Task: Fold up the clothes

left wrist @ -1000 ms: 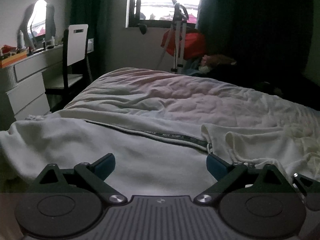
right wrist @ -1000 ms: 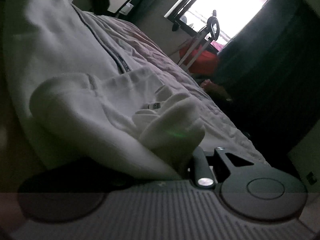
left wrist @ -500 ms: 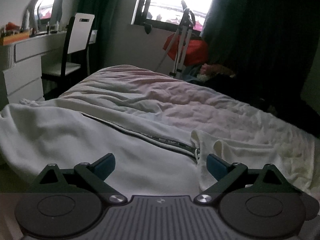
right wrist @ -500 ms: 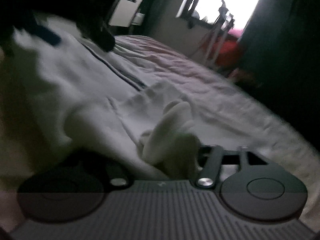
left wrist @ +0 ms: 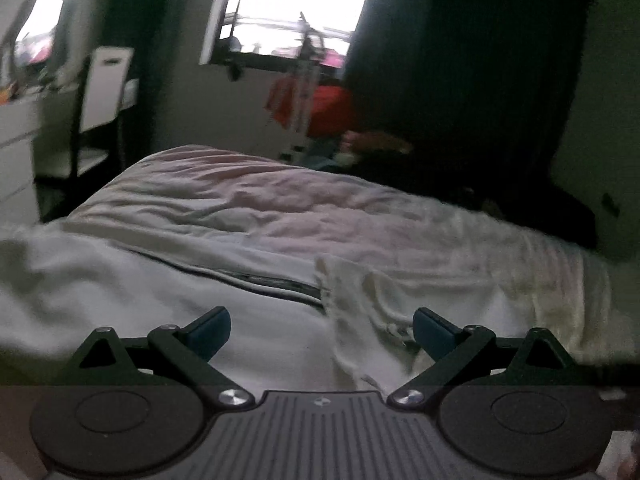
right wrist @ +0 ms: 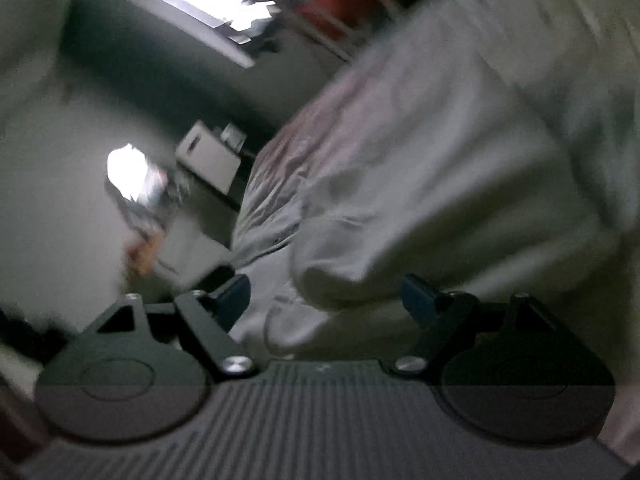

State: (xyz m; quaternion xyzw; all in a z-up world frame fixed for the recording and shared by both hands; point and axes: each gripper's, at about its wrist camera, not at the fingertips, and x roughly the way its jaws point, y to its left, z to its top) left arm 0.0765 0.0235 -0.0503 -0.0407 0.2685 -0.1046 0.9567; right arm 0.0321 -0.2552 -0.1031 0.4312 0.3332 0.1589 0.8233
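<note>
A white zip-up garment lies spread on the bed, its dark zipper running across it. My left gripper hovers over it, open, with nothing between its blue pads. The right wrist view is rolled sideways and blurred. There my right gripper has its jaws opening, and a rounded fold of the white garment bulges between the fingers without either pad pressing on it.
A pinkish-white duvet covers the bed behind the garment. A white chair and a dresser stand at the left, a bright window at the back, dark curtains at the right.
My right gripper was shut on a bunch of white cloth, then opened and rolled about a quarter turn, so its view now tilts. The left gripper's view swung slightly right.
</note>
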